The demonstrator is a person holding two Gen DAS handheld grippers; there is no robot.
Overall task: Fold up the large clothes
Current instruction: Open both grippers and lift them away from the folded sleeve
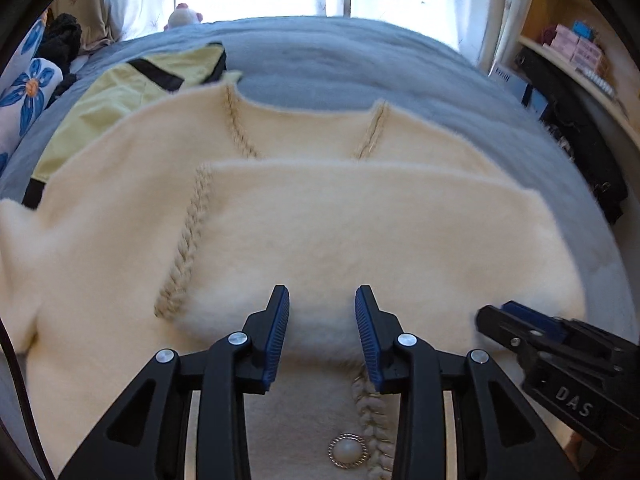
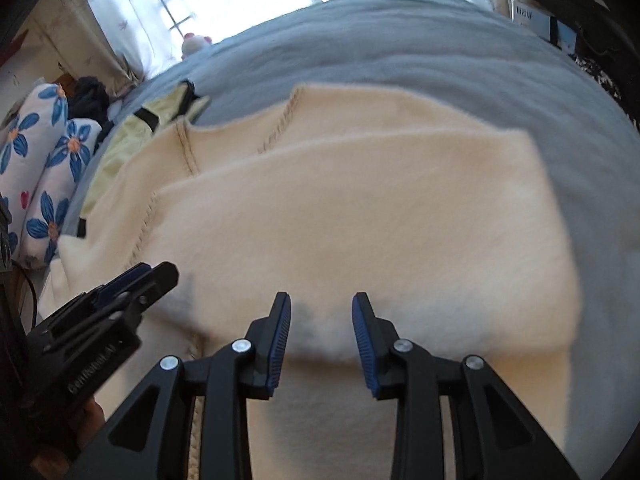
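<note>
Left wrist view: a cream fleece garment point(image 1: 320, 220) lies spread on a bed with a grey-blue cover point(image 1: 360, 60), its lower part folded up over itself.

Left gripper point(image 1: 322, 320) and right gripper point(image 2: 320, 324) hang over the fold's near edge, jaws narrowly apart and empty. "DAS" reads on the right gripper's body. A pearl button point(image 1: 347, 450) and a yellow garment point(image 1: 120, 100) show.

A: What did the left gripper point(image 1: 322, 300) look like?
B: Black angular linkages, silver round screws, ribbed blue pads point(image 1: 276, 336).
A: And the right gripper point(image 2: 320, 304)?
B: Identical; white "DAS" lettering marked its black body, behind the fingertips.
</note>
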